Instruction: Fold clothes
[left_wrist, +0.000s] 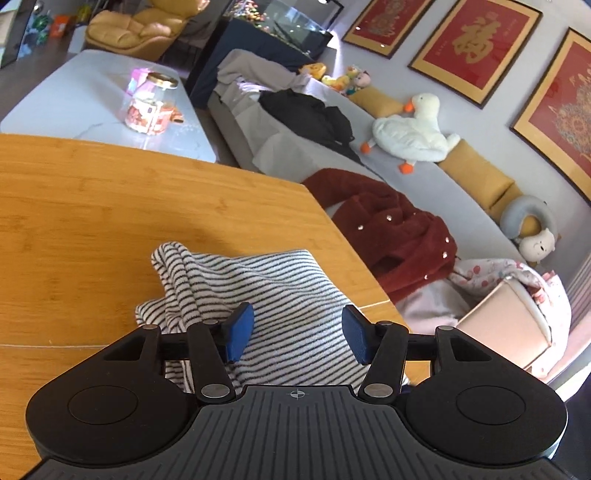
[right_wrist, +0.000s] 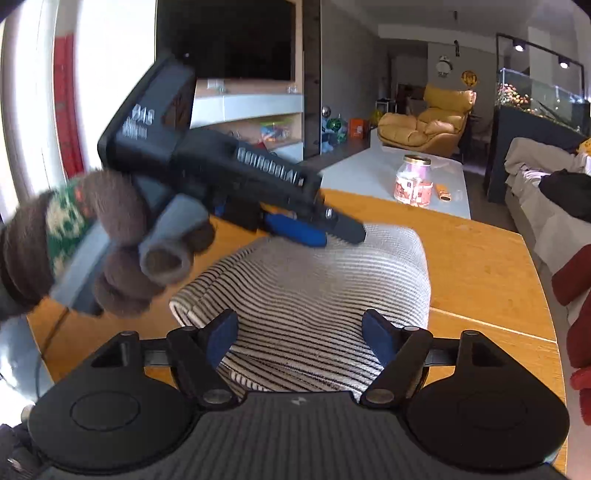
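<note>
Already gathered into a thick bundle, the striped top (left_wrist: 280, 295) lies on the table (left_wrist: 92, 206), with the left tool (left_wrist: 297, 332) and the right tool (right_wrist: 299, 336) both spread apart above it, gripping nothing, seemingly poised to tidy it.

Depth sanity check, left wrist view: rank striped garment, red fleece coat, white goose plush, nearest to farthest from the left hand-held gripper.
1. Black-and-white striped knit garment, under the open left hand-held gripper.
2. Dark red fleece coat, right, on the sofa.
3. White goose plush toy, upper right, by the wall.
</note>
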